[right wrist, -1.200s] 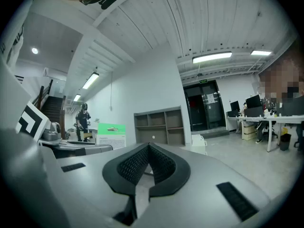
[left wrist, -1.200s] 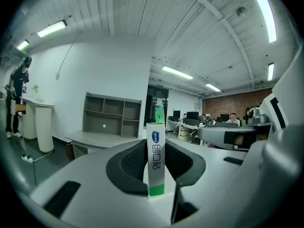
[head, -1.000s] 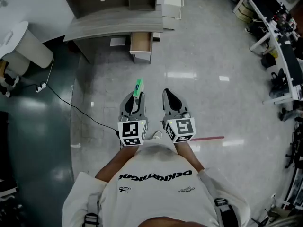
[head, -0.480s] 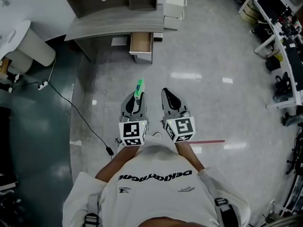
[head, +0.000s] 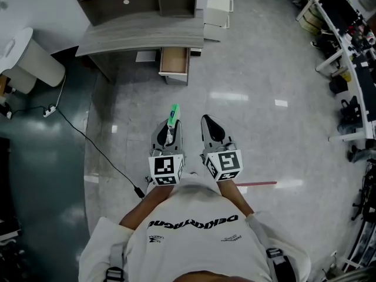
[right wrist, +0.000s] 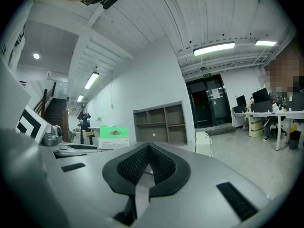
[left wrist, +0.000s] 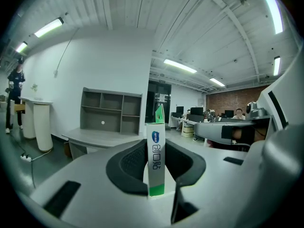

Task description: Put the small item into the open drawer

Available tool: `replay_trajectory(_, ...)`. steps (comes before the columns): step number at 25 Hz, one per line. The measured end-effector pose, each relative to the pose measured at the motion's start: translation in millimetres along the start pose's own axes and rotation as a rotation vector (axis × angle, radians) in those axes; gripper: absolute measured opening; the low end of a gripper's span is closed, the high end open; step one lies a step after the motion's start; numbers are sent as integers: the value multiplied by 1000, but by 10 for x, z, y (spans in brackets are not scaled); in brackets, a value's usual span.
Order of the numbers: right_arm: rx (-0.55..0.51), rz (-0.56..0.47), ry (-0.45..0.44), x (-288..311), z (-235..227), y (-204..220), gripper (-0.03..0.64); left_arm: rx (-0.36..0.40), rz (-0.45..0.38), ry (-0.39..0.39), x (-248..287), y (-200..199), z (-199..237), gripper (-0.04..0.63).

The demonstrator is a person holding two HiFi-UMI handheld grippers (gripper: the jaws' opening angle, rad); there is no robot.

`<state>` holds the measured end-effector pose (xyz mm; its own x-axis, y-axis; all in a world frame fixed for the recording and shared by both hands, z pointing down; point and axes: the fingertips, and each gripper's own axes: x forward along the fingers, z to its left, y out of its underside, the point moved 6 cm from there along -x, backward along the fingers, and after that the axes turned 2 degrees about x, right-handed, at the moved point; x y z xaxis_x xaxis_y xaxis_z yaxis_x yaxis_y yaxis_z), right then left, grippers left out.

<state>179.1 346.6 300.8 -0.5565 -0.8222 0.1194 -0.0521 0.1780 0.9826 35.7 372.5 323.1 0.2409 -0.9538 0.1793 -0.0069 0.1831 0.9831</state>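
left hand-held gripper (head: pixel 169 135) clamped on a thin green-and-white packet (head: pixel 173 114), upright, poking past the tips. open drawer (head: pixel 175 60) under tabletop (head: pixel 141 37), well ahead. right hand-held gripper (head: pixel 212 128) pinched together, empty. risk: slim edge grip, so the packet may twist or slip before reaching the drawer.

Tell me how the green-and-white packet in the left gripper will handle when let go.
Probably light: the packet is thin and flat, pinched by the left gripper alone. Likely fairly stiff, since its free top stands straight without drooping. So narrow, it would probably tip flat once released in the drawer.
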Motion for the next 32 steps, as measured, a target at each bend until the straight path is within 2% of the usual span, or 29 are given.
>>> replay_trajectory(6,9,9,13,916,-261,-43,28,-1,9,16,863,-63,524,97)
replay_trajectory(17,22,39,82,2784,-677,-447,28,26,45,98,2552,-525,1625,97)
replay_trajectory(27,31,77,148,3942,-967,-470,28,18,94,166,3578,-583,2278,97)
replay_trajectory(32,45,120,160,4263,-1112,-304,28,6,143,177,3910,-405,2401,97)
